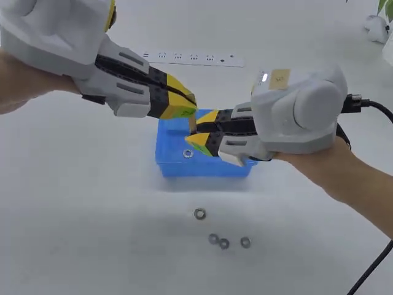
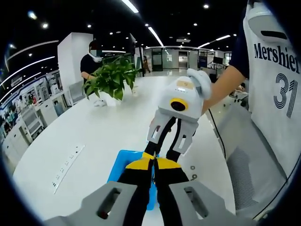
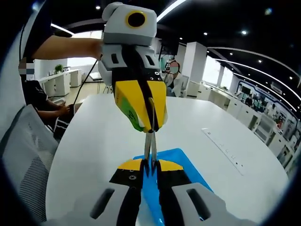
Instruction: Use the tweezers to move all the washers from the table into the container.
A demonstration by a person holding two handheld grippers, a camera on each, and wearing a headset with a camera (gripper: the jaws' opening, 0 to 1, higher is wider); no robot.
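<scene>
Item: left tool (image 1: 189,106) — jaws are pressing together on the upper end of the tweezers (image 3: 150,146), yellow tips closed with only a thin slit between them. It is reaching in from the upper left of the head view, and a hand is holding its white body.

Item: right tool (image 1: 199,131) — jaws are closing on the lower part of the same tweezers, the thin metal legs sitting in the narrow gap between its yellow tips in the right gripper view. It is coming in from the right, tip to tip with the left tool, and a hand (image 1: 319,160) is gripping it from below. A black cable (image 1: 371,109) is trailing from its rear.

Item: tweezers — both tools are holding them at once, and they are hanging roughly upright above the container.

Item: container (image 1: 206,169) — blue and shallow, it is sitting on the white table (image 1: 80,215) directly beneath the two tools. One washer (image 1: 187,153) is lying on the blue surface near the front left corner; whether it is inside or on a lid cannot be told.

Item: washers (image 1: 213,238) — four are lying loose on the table in front of the container: one nearest it, and three in a loose row further toward the person.

Item: power strip (image 1: 193,58) — white, it is lying on the table beyond the container.

Item: potted plant (image 2: 113,75) — it is standing at the far end of the table in the left gripper view.
</scene>
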